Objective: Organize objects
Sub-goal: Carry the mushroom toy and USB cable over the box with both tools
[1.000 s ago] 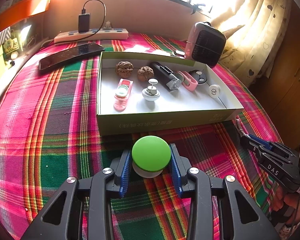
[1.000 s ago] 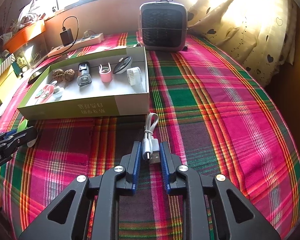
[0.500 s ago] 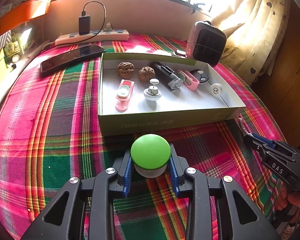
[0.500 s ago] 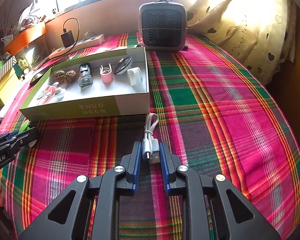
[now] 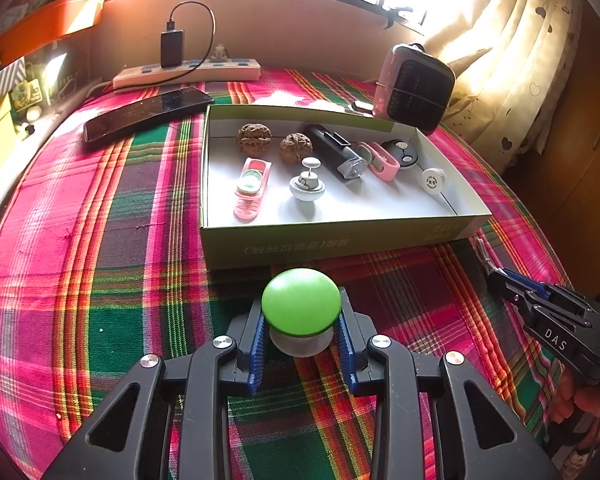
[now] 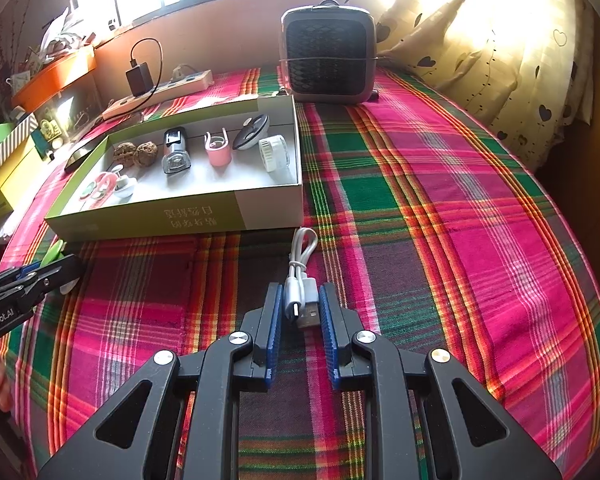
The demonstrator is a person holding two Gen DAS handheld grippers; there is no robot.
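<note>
A green-capped white knob (image 5: 301, 300) stands on the plaid cloth just in front of the open cardboard box (image 5: 340, 240). My left gripper (image 5: 301, 314) straddles it, its jaws closing, the blue pads touching the knob's sides. My right gripper (image 6: 300, 292) is shut on the plugs of a coiled white USB cable (image 6: 302, 256), which lies on the cloth by the box's (image 6: 140, 216) near right corner. The box holds two walnuts (image 5: 254, 138), a black light (image 5: 336, 152), pink clips and small round items. Each gripper shows at the edge of the other's view.
A phone (image 5: 148, 112) and a power strip (image 5: 188, 74) with a charger lie beyond the box. A small heater (image 6: 328, 56) stands at the back by the curtain. Yellow and orange boxes (image 6: 4, 176) crowd the left edge. Plaid cloth stretches to the right.
The left gripper's jaws have narrowed onto the green-capped knob. The right gripper and its cable have stayed as they were.
</note>
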